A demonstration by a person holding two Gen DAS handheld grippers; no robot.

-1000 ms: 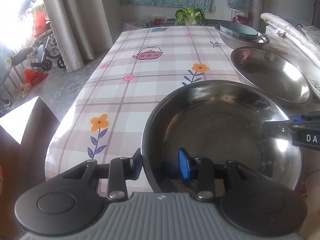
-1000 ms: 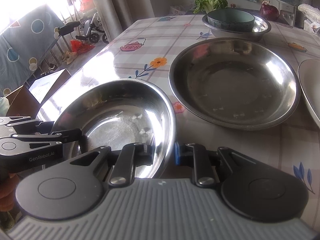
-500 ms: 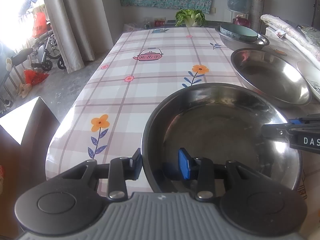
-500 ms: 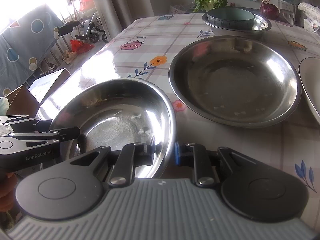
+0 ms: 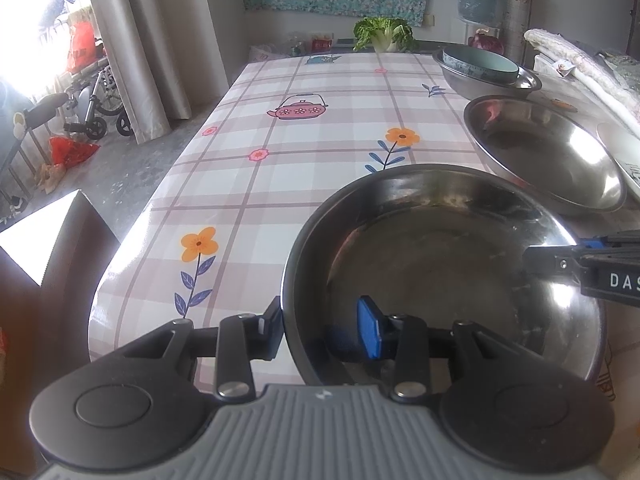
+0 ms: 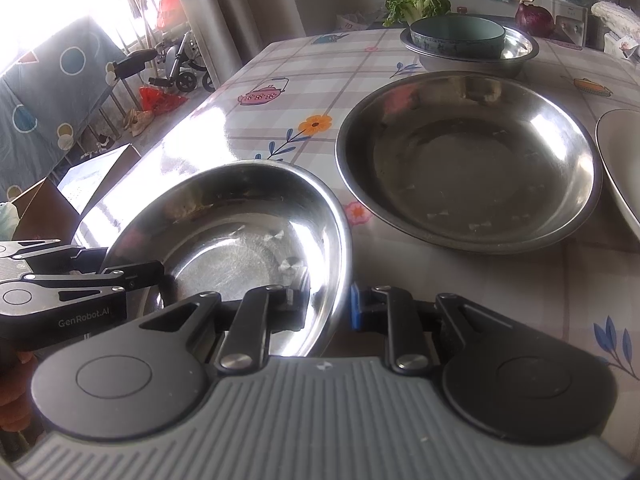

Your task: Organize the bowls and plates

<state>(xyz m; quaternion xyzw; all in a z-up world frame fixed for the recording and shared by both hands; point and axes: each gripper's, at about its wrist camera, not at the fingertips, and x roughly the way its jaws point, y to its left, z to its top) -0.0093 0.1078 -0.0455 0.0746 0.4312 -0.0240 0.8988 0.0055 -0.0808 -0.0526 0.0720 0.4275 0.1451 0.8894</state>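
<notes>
Both my grippers clamp one round stainless-steel bowl at the near end of the table

My left gripper pinches the bowl's near rim, one pad outside and the blue pad inside; my right gripper has its jaws nearly together on the opposite rim. The bowl sits over a glossy plaid tablecloth printed with orange flowers and pink teapots. Just beyond it rests a larger shallow steel basin, and farther back a teal ceramic bowl nests in another steel bowl. A white plate's edge shows at the right. At the table's far end lie a leafy green cabbage and a red onion. Grey curtains hang by a bright window, above a bare concrete floor where a wheelchair is parked
</notes>
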